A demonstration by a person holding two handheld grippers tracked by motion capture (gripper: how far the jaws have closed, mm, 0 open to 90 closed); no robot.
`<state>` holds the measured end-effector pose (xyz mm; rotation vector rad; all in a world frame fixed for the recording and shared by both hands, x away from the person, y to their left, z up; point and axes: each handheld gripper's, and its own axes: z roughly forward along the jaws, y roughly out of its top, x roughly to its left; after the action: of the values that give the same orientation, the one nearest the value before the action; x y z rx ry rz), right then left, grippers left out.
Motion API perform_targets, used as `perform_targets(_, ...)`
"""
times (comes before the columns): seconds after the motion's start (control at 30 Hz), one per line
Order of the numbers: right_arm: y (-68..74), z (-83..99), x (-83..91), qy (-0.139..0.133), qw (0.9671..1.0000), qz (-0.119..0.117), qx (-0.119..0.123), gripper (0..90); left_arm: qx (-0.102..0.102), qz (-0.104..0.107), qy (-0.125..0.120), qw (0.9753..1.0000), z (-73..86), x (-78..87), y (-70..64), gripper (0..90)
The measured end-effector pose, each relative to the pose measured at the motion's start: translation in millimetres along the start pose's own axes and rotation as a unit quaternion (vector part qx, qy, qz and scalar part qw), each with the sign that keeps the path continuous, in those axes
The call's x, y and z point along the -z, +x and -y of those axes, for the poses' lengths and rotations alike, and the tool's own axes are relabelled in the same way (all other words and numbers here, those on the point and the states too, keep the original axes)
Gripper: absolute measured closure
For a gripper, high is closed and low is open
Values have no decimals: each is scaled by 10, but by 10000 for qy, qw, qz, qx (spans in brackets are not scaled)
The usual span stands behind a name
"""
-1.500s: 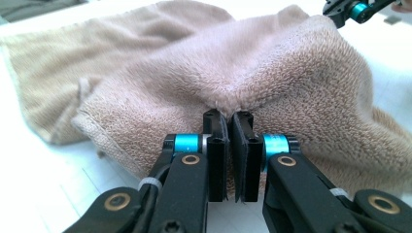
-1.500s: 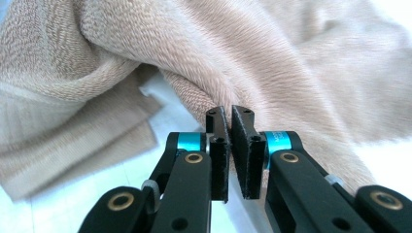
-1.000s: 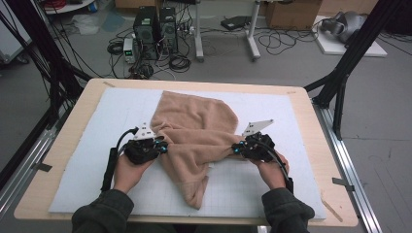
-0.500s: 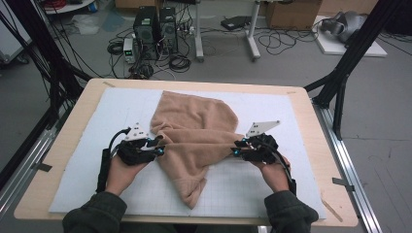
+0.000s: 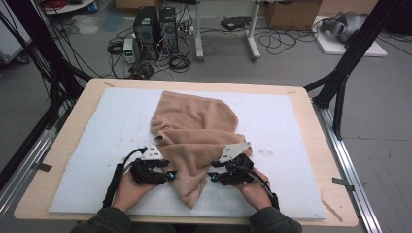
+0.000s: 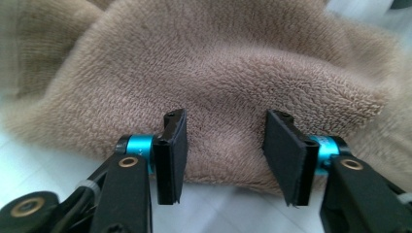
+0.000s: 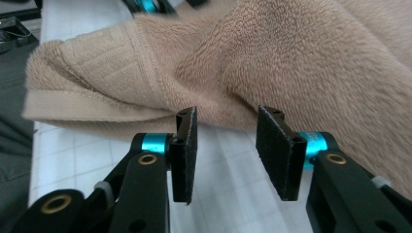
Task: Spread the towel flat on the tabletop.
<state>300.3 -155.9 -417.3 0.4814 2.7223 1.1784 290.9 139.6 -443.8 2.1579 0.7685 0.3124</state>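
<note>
A tan terry towel (image 5: 194, 133) lies crumpled on the white mat, narrowing to a point near the front edge. My left gripper (image 5: 171, 174) sits at the towel's left lower edge, held by a hand. In the left gripper view its jaws stand open (image 6: 223, 150) with the towel's fuzzy fold (image 6: 233, 73) just beyond them, not pinched. My right gripper (image 5: 212, 176) sits at the towel's right lower edge. Its jaws are open too (image 7: 226, 145), and the towel's hemmed corner (image 7: 97, 82) lies just ahead over the gridded mat.
The white gridded mat (image 5: 291, 126) covers a wooden table (image 5: 311, 104). Bare mat stretches to either side of the towel. Black frame legs (image 5: 340, 73) stand at the right, and computers and cables (image 5: 155, 29) lie on the floor behind.
Both hands and grippers have drawn back toward the front edge and closer together. The towel's lower part now lies narrower between them.
</note>
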Motion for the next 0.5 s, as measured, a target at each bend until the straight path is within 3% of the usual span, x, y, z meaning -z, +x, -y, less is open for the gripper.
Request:
perform_targets(0.03, -9, 2, -13, 18, 10000, -5, -31, 587, 47, -8, -19, 10000, -8, -9, 1, 582)
perform_targets(0.13, -36, 15, -7, 11, 10000, 40, -89, 587, -56, -36, -72, 10000, -19, -7, -11, 800)
perform_targets(0.17, -45, 19, 3, -8, 9999, 73, -71, 587, -36, -24, -89, 10000, -19, -6, -21, 832)
perform_targets(0.3, -53, 41, 59, -61, 9998, 129, -133, 580, -25, 50, -141, 9999, -27, 68, -44, 853)
perform_targets(0.5, -55, 52, 162, -141, 9995, 224, -145, 580, -144, 188, -522, 9984, -170, 359, -121, 859)
